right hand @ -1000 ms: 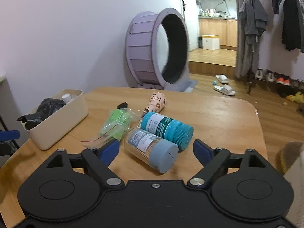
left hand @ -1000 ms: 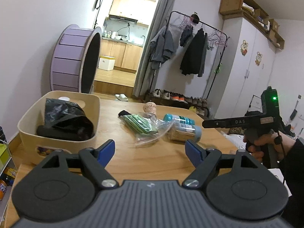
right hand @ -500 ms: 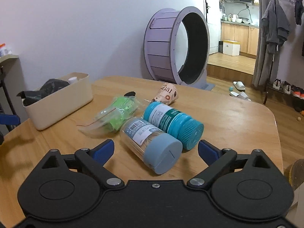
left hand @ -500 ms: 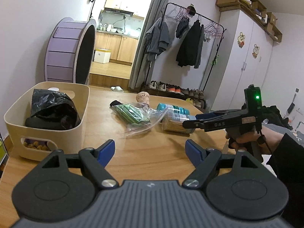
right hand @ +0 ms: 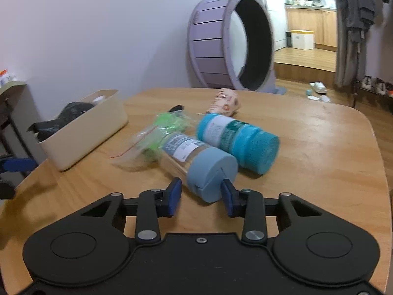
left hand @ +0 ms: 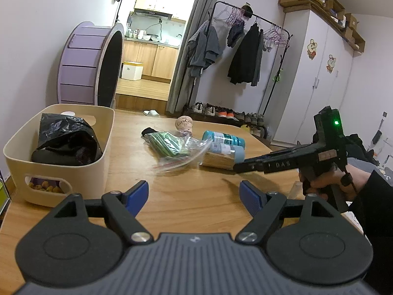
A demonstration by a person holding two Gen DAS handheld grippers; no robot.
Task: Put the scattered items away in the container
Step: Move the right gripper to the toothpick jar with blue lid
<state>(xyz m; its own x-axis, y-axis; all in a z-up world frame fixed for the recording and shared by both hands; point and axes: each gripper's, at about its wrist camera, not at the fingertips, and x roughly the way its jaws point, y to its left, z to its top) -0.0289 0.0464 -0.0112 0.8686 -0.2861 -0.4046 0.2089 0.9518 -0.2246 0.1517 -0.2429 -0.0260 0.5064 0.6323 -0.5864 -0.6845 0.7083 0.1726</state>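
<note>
Right gripper (right hand: 200,196): fingers narrowed around the pale-blue lid of the toothpick jar (right hand: 196,162), right pad touching, left pad just short; grip not yet firm. To do this step well: finish the squeeze square across the lid, lift level so the round jar cannot roll out, and avoid nudging the teal bottle (right hand: 237,140) lying against it.

Left gripper (left hand: 194,193): fingers spread wide, empty, hovering above the table (left hand: 196,209) near the bin.

Count, largest first:
- Table, one.
- Cream bin (left hand: 60,152), one, on the table's left, holding a black bag (left hand: 66,140).
- Clear zip bag (left hand: 175,147) of green pieces, one.
- Teal bottle, one.
- Toothpick jar, one.
- Printed paper cup (right hand: 224,102), one, lying behind the rest.
</note>
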